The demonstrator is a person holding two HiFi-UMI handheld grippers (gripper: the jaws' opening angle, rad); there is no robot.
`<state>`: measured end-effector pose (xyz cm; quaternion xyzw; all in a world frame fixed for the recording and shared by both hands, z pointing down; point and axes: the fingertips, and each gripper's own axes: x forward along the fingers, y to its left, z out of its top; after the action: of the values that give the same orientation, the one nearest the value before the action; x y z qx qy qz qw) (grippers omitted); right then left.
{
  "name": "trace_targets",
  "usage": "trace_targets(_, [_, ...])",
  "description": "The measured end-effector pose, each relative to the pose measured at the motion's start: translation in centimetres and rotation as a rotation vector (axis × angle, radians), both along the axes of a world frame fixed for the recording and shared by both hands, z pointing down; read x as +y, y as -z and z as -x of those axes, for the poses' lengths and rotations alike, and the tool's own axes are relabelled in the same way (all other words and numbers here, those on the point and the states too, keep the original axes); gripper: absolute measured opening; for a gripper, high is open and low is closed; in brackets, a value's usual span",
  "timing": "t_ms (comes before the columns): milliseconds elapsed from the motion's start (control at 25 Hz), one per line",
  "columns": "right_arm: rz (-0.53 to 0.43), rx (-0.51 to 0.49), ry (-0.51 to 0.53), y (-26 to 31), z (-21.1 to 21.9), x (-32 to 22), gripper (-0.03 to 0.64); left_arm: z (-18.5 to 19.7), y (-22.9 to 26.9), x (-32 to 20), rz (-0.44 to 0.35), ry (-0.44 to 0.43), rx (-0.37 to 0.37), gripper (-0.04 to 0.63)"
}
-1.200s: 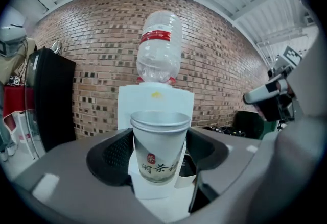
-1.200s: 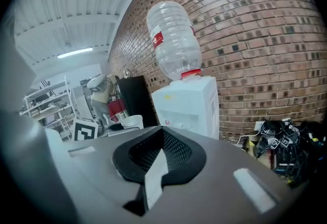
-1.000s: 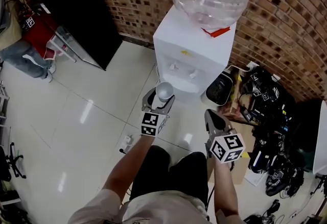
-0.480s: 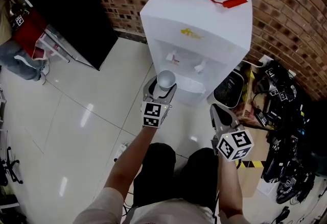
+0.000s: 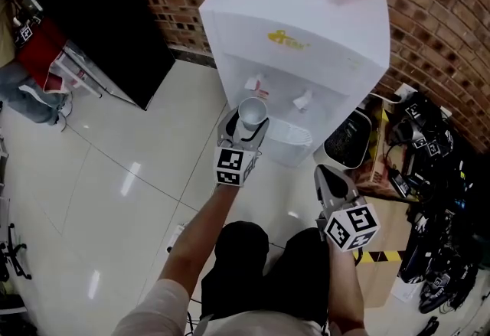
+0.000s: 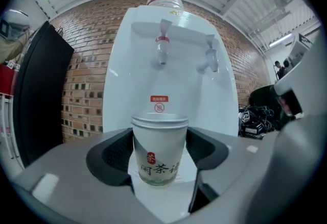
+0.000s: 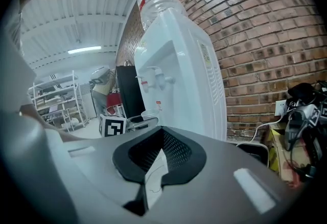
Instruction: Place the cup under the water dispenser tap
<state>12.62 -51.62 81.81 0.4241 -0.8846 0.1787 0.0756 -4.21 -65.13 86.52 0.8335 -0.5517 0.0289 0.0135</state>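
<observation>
The person is standing in front of the water dispenser, which is backing onto a brick wall. The left gripper is pinching a white paper cup between its dark pads, one pressing on each side. The cup is sitting upright with its mouth open to the top. It is hanging at the front of the dispenser's recess. In the left gripper view the red-collared tap is showing at 12 o'clock above the rim, and the second tap at 1 o'clock. The drip tray is lying at 4 o'clock of the cup in the head view. The right gripper is hanging well apart, at 4 o'clock of the left one. Its jaws are pressing together with nothing between them. A tangle of black cables is lying at 3 o'clock.
</observation>
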Motion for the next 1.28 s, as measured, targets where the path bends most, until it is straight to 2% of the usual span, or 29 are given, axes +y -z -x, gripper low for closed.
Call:
trace_targets(80, [0.003,0.000,-0.003,0.0,-0.3,0.0,0.000,-0.4,0.3,-0.2,-0.012,-0.008,0.004,0.328])
trace_targets(400, [0.000,-0.014,-0.009,0.6,-0.7,-0.1,0.000,-0.9,-0.6,0.1,-0.002,-0.035,-0.055,0.330])
trace_targets(520, [0.002,-0.020,-0.008,1.2,-0.4,-0.2,0.000,-0.9,-1.0,-0.3,0.029,-0.061,-0.037,0.339])
trace_targets(640, [0.018,-0.017,-0.001,2.0,-0.1,0.2,0.000,-0.5,-1.2,0.0,0.056,-0.075,-0.032,0.423])
trace_targets(760, [0.044,-0.013,-0.002,3.2,-0.1,0.2,0.000,0.2,-0.8,1.3,0.089,-0.065,-0.028,0.434])
trace_targets(920, [0.090,0.004,-0.001,5.8,0.2,0.1,0.000,1.1,0.2,4.3,0.178,-0.031,-0.030,0.434])
trace_targets(1080, [0.148,0.009,-0.013,10.3,0.3,0.8,0.000,1.0,4.4,8.7,0.281,-0.028,-0.018,0.417])
trace_targets(1160, [0.177,0.012,-0.023,12.9,0.4,1.5,0.000,0.6,7.3,11.2,0.327,-0.039,-0.004,0.366])
trace_targets(1200, [0.192,0.010,-0.028,14.3,0.4,1.8,0.000,0.4,8.9,12.5,0.346,-0.041,0.007,0.362])
trace_targets(1280, [0.221,0.004,-0.037,17.3,0.6,2.6,0.000,0.4,12.4,14.9,0.376,-0.036,0.018,0.283])
